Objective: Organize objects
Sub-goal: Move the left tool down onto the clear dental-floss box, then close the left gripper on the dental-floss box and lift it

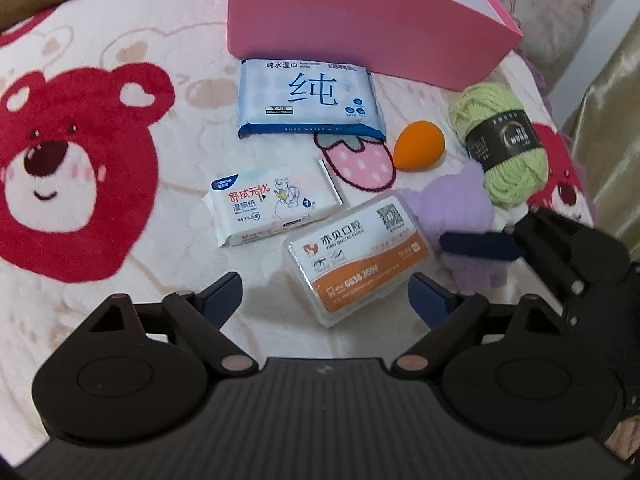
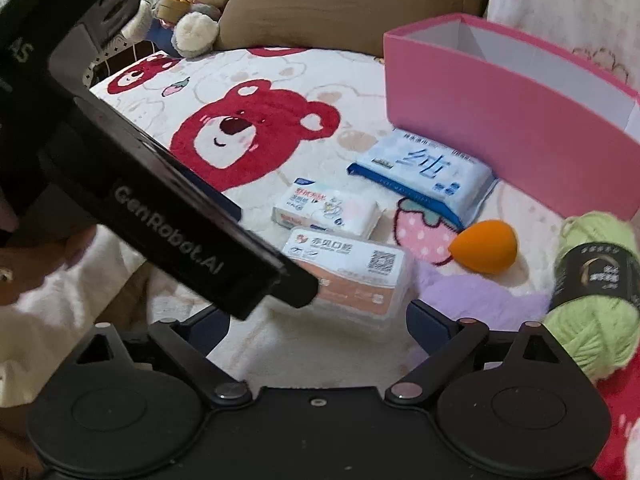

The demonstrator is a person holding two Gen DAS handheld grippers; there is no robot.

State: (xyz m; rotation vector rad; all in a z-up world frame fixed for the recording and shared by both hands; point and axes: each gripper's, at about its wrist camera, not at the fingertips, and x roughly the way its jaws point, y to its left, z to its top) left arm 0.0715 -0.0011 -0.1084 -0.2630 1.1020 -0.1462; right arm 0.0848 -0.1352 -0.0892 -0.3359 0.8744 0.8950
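I see both grippers low over the bed blanket (image 1: 100, 20), which is white with red bear prints. My left gripper (image 1: 324, 292) has its fingers spread wide and holds nothing; the clear dental box (image 1: 356, 256) with the orange label lies on the blanket between and just ahead of the fingertips. My right gripper (image 2: 318, 316) is likewise spread, nothing in it. From the left wrist view it reaches in from the right, one blue finger lying across the purple fuzzy item (image 1: 460, 208); I cannot tell whether it is touching.

Object layout, left wrist view: small white wipes pack (image 1: 272, 208) just beyond the dental box. Larger blue wipes pack (image 1: 310, 98) behind that, close against the pink box (image 1: 360, 20). Orange sponge (image 1: 418, 144) between the blue pack and the green yarn (image 1: 500, 140), which is on the right beside the purple item.

The pink box stands upright, top open, white inside. Right wrist view: plush rabbit (image 2: 200, 0) and brown cushion (image 2: 320, 0) at the far edge of the bed.
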